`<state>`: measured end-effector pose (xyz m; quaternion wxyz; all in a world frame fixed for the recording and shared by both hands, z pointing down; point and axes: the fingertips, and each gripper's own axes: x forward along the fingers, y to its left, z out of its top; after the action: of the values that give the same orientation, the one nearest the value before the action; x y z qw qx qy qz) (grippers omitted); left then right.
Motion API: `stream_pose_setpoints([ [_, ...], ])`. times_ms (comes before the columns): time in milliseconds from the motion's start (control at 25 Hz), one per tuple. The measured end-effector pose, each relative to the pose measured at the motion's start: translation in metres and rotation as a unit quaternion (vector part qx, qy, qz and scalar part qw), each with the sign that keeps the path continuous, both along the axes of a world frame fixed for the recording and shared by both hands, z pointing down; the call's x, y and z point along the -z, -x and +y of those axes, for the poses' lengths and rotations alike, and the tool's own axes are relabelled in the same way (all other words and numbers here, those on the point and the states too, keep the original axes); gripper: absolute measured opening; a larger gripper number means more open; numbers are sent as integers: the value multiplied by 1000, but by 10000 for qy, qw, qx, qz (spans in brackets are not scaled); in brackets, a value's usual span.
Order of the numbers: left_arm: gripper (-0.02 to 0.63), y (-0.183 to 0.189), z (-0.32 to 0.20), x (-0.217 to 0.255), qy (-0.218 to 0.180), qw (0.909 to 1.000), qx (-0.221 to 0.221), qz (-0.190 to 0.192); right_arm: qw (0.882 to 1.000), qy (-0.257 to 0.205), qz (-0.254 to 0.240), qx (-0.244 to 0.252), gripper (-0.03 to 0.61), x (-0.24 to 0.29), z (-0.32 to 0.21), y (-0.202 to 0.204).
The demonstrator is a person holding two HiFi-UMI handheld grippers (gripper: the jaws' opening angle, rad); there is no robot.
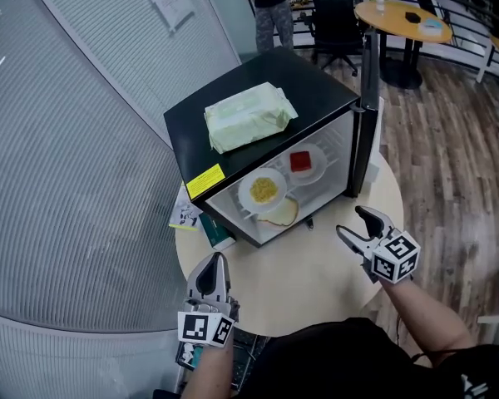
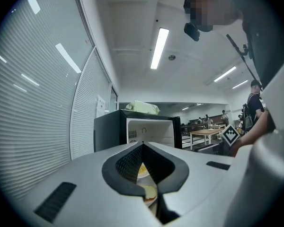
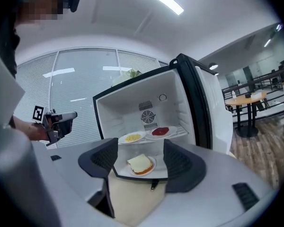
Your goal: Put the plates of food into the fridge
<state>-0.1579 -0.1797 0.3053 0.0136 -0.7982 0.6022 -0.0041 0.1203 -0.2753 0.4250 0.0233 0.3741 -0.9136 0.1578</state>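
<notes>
Head view: the white plate of yellow food (image 1: 264, 190), white plate of red food (image 1: 303, 163) and white plate of toast (image 1: 279, 213) all sit inside the black mini fridge (image 1: 316, 81) at the round bench's (image 1: 316, 277) far edge. Its upright open door (image 1: 368, 127) lies just ahead of the right hand-held gripper (image 1: 350, 221), which is wide and empty. It is nearer than the left hand-held gripper (image 1: 217, 260), which is pinched together on nothing.

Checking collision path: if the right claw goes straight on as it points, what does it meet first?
Likely the plate of toast on the floor of the open fridge; depth is unclear.
</notes>
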Motion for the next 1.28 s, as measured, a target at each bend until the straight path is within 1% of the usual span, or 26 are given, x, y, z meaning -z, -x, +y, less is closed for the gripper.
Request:
stream_pose_setpoints([
  [160, 3, 10, 0, -3, 39, 10000, 59, 29, 9993, -268, 165, -212, 270, 5, 6, -11],
  [240, 3, 12, -1, -12, 88, 9999, 34, 67, 9989, -298, 171, -324, 224, 5, 7, -15],
  [360, 3, 10, -3, -18, 185, 9998, 12, 75, 9979, -351, 246, -482, 75, 3, 8, -19],
  [400, 3, 9, -3, -17, 212, 9997, 23, 74, 9975, -382, 284, -516, 35, 3, 9, -20],
  [440, 3, 8, -4, -17, 223, 9997, 31, 72, 9973, -407, 309, -537, 24, 3, 9, -21],
  [560, 3, 9, -5, -20, 227, 9997, 3, 49, 9971, -424, 306, -554, 9, 4, 9, -22],
  [760, 3, 6, -4, -32, 359, 9993, -54, 69, 9981, -325, 167, -499, 9, 8, 12, -18],
  [1040, 3, 1, 6, -32, 378, 9992, 29, 90, 9972, -451, 436, -413, 6, 7, 12, -18],
  [1280, 3, 4, 19, -35, 385, 9992, 127, 61, 9975, -410, 419, -396, 6, -1, 14, -19],
])
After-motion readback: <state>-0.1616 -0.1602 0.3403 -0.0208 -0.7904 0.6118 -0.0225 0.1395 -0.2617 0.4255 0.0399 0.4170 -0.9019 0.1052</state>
